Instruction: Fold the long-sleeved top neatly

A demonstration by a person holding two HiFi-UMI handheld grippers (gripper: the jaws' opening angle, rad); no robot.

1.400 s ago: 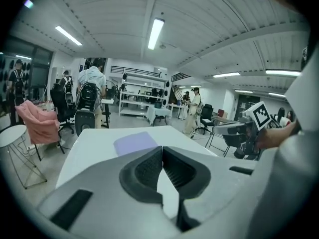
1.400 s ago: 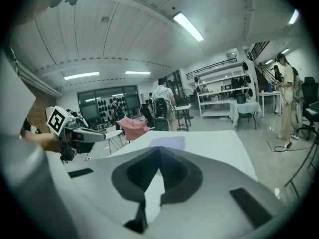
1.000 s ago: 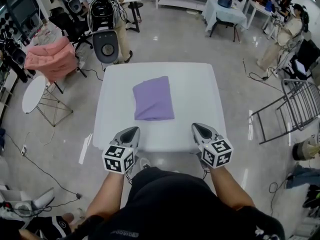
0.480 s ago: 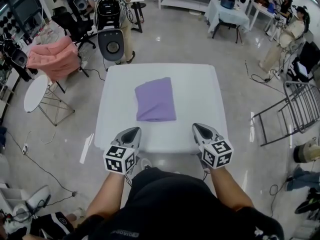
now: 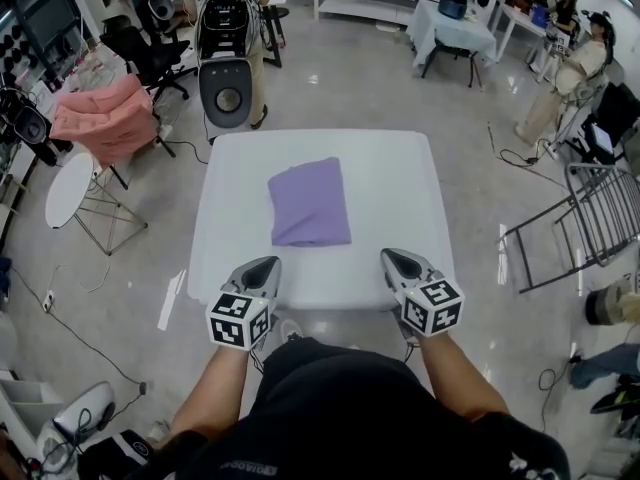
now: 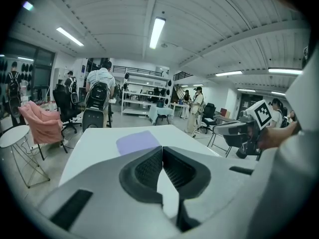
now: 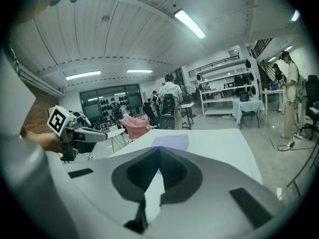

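Note:
The purple long-sleeved top (image 5: 310, 201) lies folded into a neat rectangle on the white table (image 5: 400, 178), a little left of the middle. It also shows as a flat purple patch in the left gripper view (image 6: 137, 141) and in the right gripper view (image 7: 171, 142). My left gripper (image 5: 264, 265) hovers at the table's near edge on the left, shut and empty. My right gripper (image 5: 395, 260) hovers at the near edge on the right, also shut with nothing in it. Both are well short of the top.
A grey wheeled machine (image 5: 228, 86) and a person stand just beyond the table's far edge. A pink chair (image 5: 105, 118) and a small round white table (image 5: 68, 188) are to the left. A metal rack (image 5: 590, 213) leans at the right. People stand at the far right.
The view has shifted slightly; the grippers and the folded top stay where they were. The person behind the table has shifted a little.

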